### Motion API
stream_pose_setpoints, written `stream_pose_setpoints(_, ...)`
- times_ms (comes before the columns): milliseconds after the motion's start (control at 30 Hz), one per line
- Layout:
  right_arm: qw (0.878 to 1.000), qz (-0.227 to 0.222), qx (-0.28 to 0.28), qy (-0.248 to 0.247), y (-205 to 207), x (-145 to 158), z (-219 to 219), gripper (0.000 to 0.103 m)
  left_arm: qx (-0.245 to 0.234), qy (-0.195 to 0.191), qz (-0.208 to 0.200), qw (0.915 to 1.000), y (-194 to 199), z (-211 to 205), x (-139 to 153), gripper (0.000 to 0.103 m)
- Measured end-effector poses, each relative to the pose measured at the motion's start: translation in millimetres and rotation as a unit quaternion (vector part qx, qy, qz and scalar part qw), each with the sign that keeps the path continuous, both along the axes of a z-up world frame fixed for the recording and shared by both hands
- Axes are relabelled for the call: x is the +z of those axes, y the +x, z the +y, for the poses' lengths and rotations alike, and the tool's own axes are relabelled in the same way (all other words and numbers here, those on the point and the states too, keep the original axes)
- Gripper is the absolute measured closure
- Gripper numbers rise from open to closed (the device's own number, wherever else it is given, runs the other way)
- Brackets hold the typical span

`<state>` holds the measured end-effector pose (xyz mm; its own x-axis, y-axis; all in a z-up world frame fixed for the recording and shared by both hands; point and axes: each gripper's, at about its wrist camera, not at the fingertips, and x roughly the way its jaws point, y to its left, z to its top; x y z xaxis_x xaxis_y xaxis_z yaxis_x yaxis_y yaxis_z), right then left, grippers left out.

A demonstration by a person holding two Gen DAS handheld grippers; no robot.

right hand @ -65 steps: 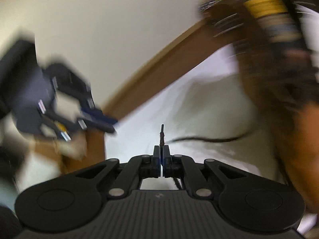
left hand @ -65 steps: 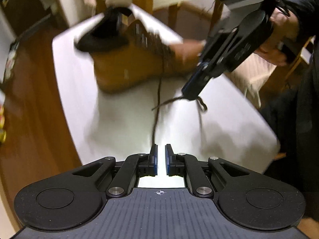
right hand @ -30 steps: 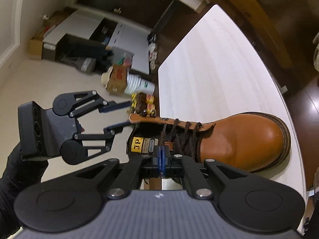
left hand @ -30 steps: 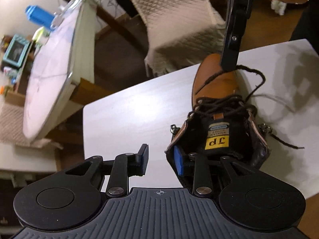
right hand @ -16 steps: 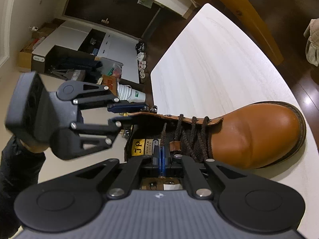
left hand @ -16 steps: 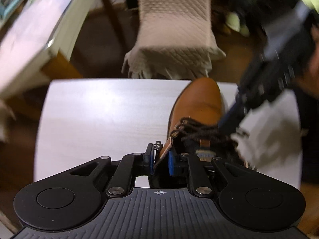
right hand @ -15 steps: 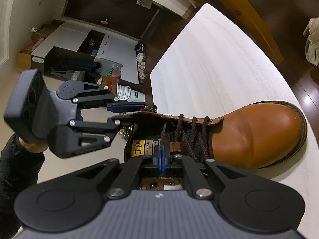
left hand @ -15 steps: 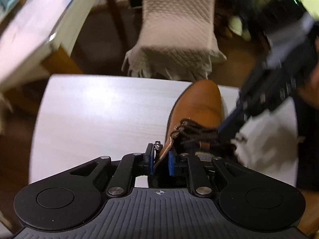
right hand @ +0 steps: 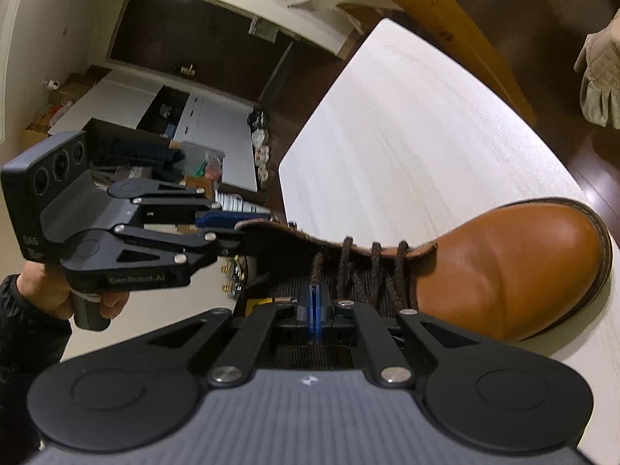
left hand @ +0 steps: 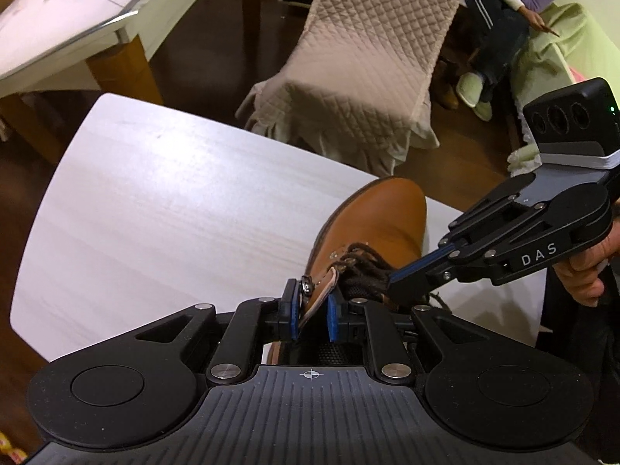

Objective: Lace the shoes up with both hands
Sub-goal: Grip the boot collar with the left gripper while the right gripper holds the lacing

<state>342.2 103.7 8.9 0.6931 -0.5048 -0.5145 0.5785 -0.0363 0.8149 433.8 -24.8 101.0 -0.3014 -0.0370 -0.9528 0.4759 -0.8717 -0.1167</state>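
Note:
A tan leather boot (left hand: 372,224) stands on the white table (left hand: 155,193), toe pointing away in the left wrist view. My left gripper (left hand: 312,302) is shut on the boot's upper collar flap (left hand: 316,294), beside a metal lace hook. My right gripper (left hand: 393,285) reaches in from the right onto the dark brown laces (left hand: 364,267). In the right wrist view the boot (right hand: 503,263) lies toe right. There my right gripper (right hand: 314,298) is shut on a lace strand (right hand: 317,267) over the tongue. The left gripper (right hand: 240,232) pinches the collar edge at the left.
A chair with a quilted cover (left hand: 368,58) stands just past the table's far edge. A second table (left hand: 58,19) is at the far left, and a person sits at the top right (left hand: 515,0). Cluttered shelves (right hand: 174,147) lie beyond the table (right hand: 407,135).
A second ago my left gripper stood open beside the boot; it has since shut on the collar flap and holds it. My right gripper stays shut on the lace, now lower over the tongue.

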Motion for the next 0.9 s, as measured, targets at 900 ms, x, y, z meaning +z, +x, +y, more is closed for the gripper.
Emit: stream_pose_setpoints(900, 0.999, 0.037, 0.02, -0.007, 8.2, 11.5, 6.2, 0.101, 0.054, 0.059, 0.01, 0.9967, 8.8, -22.1, -6.0, 0.087)
